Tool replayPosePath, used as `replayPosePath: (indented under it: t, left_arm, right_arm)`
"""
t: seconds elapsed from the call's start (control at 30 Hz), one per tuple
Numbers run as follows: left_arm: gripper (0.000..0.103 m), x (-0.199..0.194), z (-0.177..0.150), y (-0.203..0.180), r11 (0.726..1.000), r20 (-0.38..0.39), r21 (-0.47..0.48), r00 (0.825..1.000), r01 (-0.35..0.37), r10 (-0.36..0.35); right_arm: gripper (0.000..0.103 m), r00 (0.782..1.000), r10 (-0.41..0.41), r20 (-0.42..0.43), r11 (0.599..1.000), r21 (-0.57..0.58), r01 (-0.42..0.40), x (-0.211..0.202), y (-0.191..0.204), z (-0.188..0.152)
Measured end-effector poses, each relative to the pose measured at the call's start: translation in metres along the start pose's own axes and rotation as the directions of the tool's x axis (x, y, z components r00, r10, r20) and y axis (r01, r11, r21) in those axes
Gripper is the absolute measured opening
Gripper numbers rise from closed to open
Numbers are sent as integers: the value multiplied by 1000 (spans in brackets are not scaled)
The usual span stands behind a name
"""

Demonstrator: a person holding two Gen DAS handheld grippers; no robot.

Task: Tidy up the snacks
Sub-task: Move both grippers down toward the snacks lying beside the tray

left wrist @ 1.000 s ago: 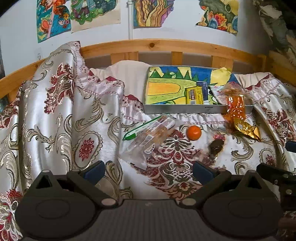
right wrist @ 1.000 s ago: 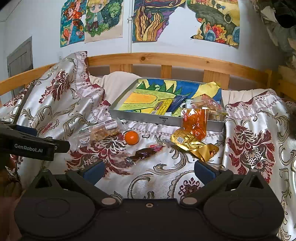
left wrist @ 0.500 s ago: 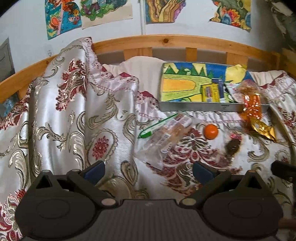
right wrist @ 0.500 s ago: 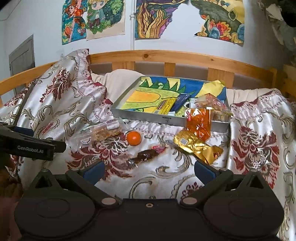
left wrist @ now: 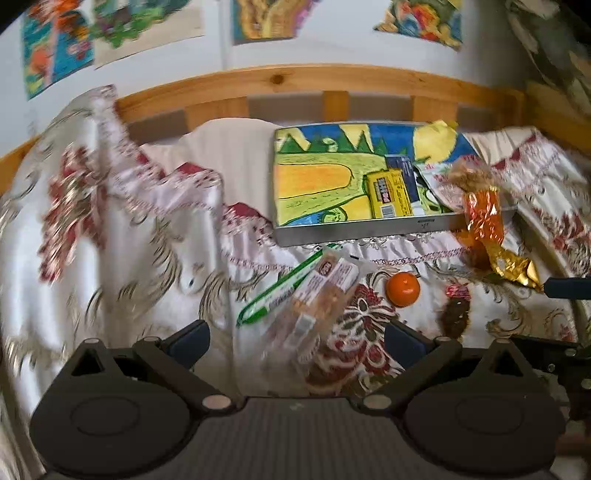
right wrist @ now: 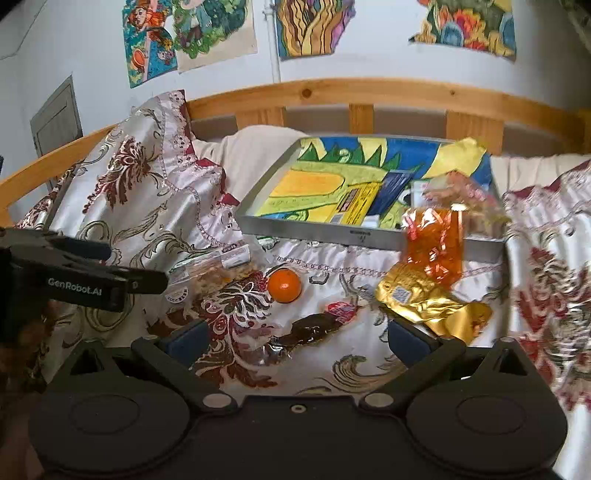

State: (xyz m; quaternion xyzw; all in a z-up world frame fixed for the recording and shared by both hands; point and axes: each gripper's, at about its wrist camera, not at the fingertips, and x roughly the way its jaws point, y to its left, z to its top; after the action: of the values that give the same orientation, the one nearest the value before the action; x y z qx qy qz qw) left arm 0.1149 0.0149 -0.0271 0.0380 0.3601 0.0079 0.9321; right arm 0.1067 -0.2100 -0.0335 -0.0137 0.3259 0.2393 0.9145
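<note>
White wall (right wrist: 369, 44) with posters (right wrist: 192, 33), apparently a wooden bed rail (right wrist: 369, 90)

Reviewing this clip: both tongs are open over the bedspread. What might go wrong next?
The tangerine sits loose on wrinkled, sloping bedspread; a nudge may roll it away. The orange wrapper drapes over the tray wall and may slip out. The clear cracker pack looks slippery for the left tongs.

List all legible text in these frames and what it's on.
"GenRobot.AI": side of the left gripper, seen in the right wrist view.
Print on the yellow packet, the clear cracker bag, the tray wall and the gold wrapper: too blurred to read.
</note>
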Motion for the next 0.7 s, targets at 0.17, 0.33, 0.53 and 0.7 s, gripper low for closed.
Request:
replayPosePath:
  t: [0.17,0.33,0.53,0.7]
  left_arm:
    - [102,22,11,-1,999,-28,40,1000,5,-4]
    - [102,38,16,-1,996,-54,82,998,23,-18]
    - [102,49,13,4,991,-90,95,992,99,-90]
    - [94,61,14,11,988,-135,79,983,133,-122]
  right_arm:
    - [102,998,19,-58,998,55,-15,28,-7,-1]
    - [102,994,33,-102,998,65,-27,50,-11,0]
    - [102,990,87,-114,987,143,-70,79,-20,-3]
    - [102,994,71,-79,994,88,-64,86,-13,-5]
